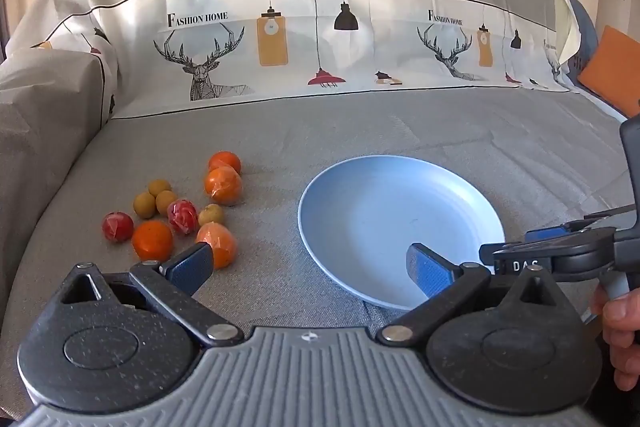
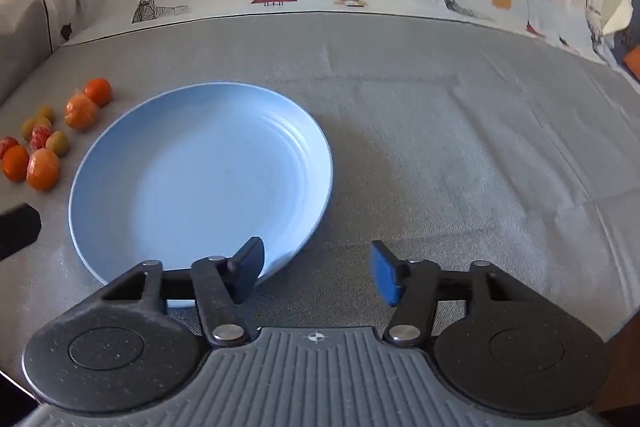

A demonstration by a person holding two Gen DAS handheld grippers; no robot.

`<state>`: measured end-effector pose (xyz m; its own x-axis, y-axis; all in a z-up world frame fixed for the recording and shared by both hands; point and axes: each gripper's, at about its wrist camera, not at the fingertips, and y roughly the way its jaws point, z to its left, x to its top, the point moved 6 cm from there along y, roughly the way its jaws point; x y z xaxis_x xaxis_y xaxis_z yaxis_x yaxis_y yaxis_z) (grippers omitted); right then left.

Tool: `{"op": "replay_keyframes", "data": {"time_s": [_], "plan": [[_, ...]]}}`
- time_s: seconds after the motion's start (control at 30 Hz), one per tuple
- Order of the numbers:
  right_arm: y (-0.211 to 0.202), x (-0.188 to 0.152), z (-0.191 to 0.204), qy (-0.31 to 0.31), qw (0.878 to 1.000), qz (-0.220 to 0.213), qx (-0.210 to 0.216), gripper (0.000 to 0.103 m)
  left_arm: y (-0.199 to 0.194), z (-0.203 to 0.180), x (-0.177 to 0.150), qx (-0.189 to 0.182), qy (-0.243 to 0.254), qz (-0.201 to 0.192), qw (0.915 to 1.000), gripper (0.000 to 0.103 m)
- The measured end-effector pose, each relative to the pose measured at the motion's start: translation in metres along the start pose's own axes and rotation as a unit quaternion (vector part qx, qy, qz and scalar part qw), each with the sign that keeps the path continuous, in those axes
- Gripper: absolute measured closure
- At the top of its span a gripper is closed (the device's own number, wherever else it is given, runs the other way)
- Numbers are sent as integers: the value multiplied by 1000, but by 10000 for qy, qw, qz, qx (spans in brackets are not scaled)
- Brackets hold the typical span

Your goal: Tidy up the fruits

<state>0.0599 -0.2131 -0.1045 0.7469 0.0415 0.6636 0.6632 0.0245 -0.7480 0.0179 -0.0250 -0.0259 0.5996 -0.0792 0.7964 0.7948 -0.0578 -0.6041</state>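
A cluster of small fruits lies on the grey cloth: several orange ones (image 1: 152,240), red ones (image 1: 117,225) and yellow-green ones (image 1: 144,204). To their right sits an empty light-blue plate (image 1: 360,195). My left gripper (image 1: 308,263) hovers open in front of both, its left finger near an orange fruit (image 1: 218,242), its right finger over the plate's near rim. In the right wrist view the plate (image 2: 200,163) fills the left middle and the fruits (image 2: 42,169) lie at the far left. My right gripper (image 2: 316,273) is open and holds nothing, just off the plate's near right rim.
A printed sheet with deer and lamps (image 1: 320,39) covers the backrest behind the cloth. A grey covered armrest (image 1: 44,99) rises at the left. An orange cushion (image 1: 612,71) sits at the far right. A hand (image 1: 620,327) holds the right gripper's handle.
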Motion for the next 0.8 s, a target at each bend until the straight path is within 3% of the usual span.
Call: {"op": "replay_keyframes", "data": {"time_s": [0.2,0.4,0.63,0.8], "plan": [[-3,6,2,-122,9997,62,-191,49,2,-2,-2,-15,58,61,10000,0],[-17,6,11,-254,9994,-211,98,47,6,-3,-1,-22,57,114,9999,0],[-13,0,21,-582,9978,-148,286,46,7,-1,-3,7,-8,129,9999,0],[-15,-4,36,-843,9941,-237,634,52,8,3,-4,34,-104,167,9998,0]]}}
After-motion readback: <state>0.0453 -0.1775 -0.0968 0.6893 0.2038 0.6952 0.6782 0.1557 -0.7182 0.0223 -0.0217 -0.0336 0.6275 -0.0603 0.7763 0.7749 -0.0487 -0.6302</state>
